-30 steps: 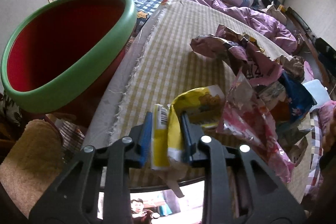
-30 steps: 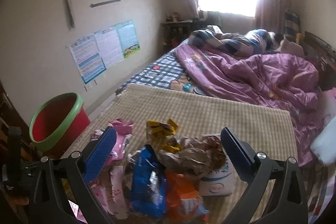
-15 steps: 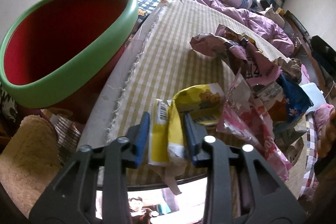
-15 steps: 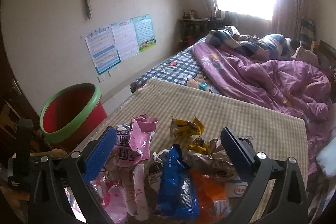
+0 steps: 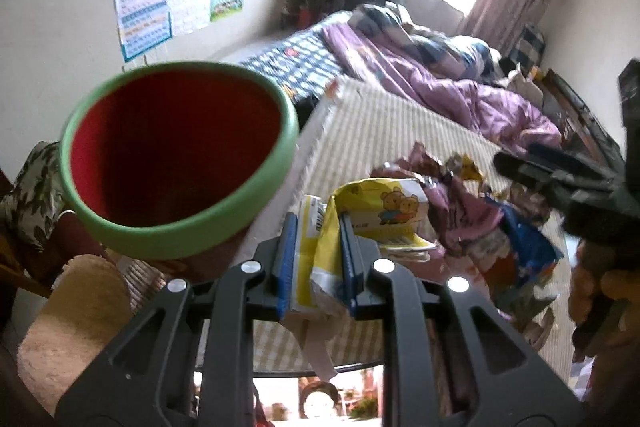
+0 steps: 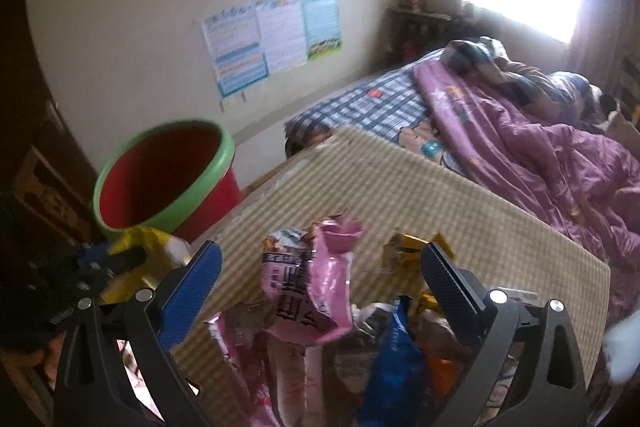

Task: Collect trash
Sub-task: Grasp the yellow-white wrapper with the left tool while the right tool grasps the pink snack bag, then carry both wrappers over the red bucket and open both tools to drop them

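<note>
A crumpled yellow wrapper (image 5: 320,247) with cartoon bears sits pinched between the blue pads of the left gripper (image 5: 318,247), whose jaws have just been closing further on it. Compared with a second ago, the wrapper now hangs clear of the checked mat (image 5: 380,131) rather than lying at its edge, and the red bin with the green rim (image 5: 180,163) has swung from the frame's upper left to just beside the gripper's tips, mouth open toward it. That suggests the carry to the bin is under way, with the drop not yet made. The right gripper (image 6: 320,275) hovers with jaws spread wide and nothing between the pads, now closer over the remaining heap, where a pink packet (image 6: 312,291) and a blue packet (image 6: 396,359) lie. Motion blur makes it hard to say whether it touches any of them. A purple quilt (image 6: 540,155) covers the bed beyond.
</note>
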Demonstrator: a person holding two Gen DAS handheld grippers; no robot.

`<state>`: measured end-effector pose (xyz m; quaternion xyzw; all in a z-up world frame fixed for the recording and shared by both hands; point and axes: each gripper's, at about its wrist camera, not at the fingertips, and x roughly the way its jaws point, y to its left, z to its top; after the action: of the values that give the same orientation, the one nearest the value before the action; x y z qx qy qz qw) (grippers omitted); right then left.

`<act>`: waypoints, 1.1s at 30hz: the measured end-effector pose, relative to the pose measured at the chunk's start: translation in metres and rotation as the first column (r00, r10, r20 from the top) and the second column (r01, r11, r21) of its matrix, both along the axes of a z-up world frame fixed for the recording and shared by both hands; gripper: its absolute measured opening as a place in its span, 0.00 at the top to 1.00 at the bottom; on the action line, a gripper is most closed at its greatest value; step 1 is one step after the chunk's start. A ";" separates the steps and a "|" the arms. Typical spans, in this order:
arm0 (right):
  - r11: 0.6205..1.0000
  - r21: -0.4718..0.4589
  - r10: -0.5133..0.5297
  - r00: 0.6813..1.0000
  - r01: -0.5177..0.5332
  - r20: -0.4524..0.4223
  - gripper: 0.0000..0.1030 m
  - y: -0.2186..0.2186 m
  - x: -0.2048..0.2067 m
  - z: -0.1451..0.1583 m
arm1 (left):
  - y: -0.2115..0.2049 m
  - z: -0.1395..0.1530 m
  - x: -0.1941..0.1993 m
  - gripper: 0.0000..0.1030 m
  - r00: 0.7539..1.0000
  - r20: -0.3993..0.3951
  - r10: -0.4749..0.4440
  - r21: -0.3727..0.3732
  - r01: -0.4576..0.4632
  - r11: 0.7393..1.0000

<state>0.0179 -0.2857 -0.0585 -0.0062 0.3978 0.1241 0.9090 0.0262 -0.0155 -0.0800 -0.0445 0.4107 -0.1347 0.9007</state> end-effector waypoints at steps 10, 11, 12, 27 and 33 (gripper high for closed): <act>0.999 -0.032 0.029 0.992 -0.034 -0.125 0.22 0.019 0.027 -0.036 | 0.024 0.018 -0.002 0.81 0.991 0.081 0.110 -0.010 -0.109 0.994; 0.999 -0.030 0.030 0.990 -0.035 -0.138 0.24 0.019 0.029 -0.038 | 0.025 0.018 -0.001 0.81 0.990 0.081 0.115 -0.013 -0.114 0.993; 0.999 -0.028 0.030 0.988 -0.035 -0.154 0.28 0.018 0.031 -0.043 | 0.026 0.018 -0.001 0.81 0.990 0.080 0.120 -0.015 -0.119 0.993; 0.999 0.035 0.037 0.986 -0.032 -0.161 0.65 0.015 0.032 -0.045 | 0.052 0.014 0.003 0.80 0.976 0.085 0.199 -0.017 -0.198 0.980; 0.994 0.101 0.051 0.996 -0.044 -0.071 0.65 0.018 0.029 -0.015 | 0.062 0.017 0.012 0.80 0.966 0.096 0.241 0.013 -0.243 0.970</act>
<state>0.0465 -0.2678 -0.0735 0.0341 0.4241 0.1656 0.8897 0.0382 0.0462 -0.0628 -0.0766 0.3613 -0.0207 0.9291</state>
